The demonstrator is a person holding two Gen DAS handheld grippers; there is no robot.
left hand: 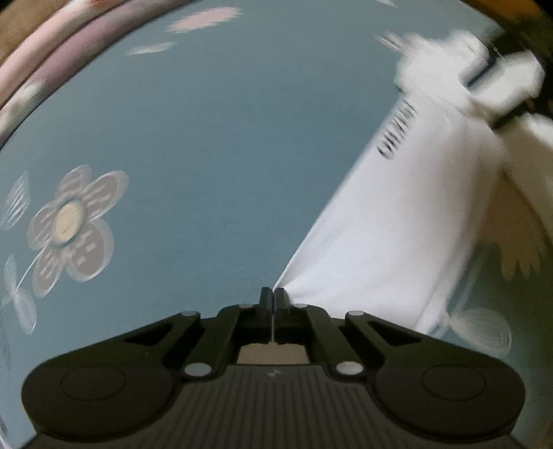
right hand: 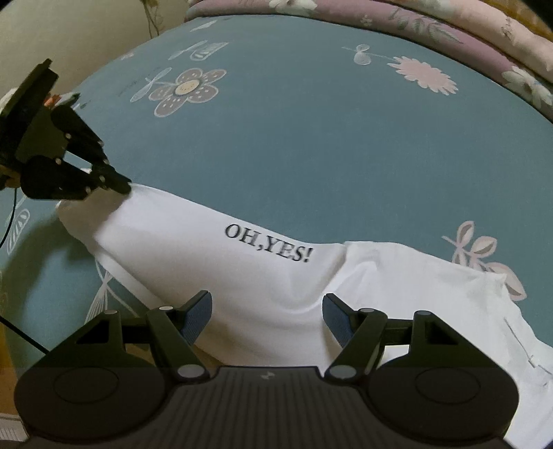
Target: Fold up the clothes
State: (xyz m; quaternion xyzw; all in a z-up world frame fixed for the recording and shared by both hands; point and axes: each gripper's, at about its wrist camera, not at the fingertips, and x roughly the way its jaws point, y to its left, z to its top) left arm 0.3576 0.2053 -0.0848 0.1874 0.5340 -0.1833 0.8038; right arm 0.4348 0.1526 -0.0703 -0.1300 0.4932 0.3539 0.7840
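A white T-shirt [right hand: 255, 283] printed "OH,YES!" [right hand: 268, 242] lies folded lengthwise on a blue flowered bedsheet [right hand: 311, 138]. In the right wrist view my left gripper [right hand: 121, 185] reaches in from the left, its jaws shut on the shirt's far left corner. The left wrist view shows the same grip: my left gripper [left hand: 273, 294] pinches a corner of the white T-shirt [left hand: 397, 224], and the cloth runs away to the upper right, blurred. My right gripper [right hand: 268, 312] hangs open just over the shirt's near edge, its blue pads [right hand: 198, 316] apart with nothing pinched between them.
Folded pink and mauve floral quilts [right hand: 449, 27] line the far side of the bed. A thin black cable [right hand: 13, 324] hangs at the left edge by a pale wall [right hand: 86, 20]. Bare sheet [left hand: 207, 138] stretches beyond the shirt.
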